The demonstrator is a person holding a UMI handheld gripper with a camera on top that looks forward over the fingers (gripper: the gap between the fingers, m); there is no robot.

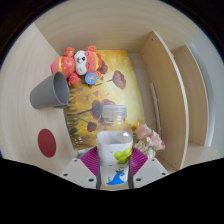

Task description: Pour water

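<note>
My gripper (112, 160) is shut on a clear plastic bottle (114, 146) with a white cap, a green fruit label and a blue whale print. The magenta pads (92, 158) press on both its sides and the bottle stands upright between the fingers. A grey cup (48, 91) lies tipped on its side beyond the fingers to the left, its mouth toward the yellow mat (105, 85). It rests on the pale table.
A red and orange plush toy (79, 64) lies beyond the cup on the patterned yellow mat. A pink flower bunch (151, 138) lies to the right of the bottle. A wooden box wall (163, 85) stands at the right. A red disc (47, 143) lies left.
</note>
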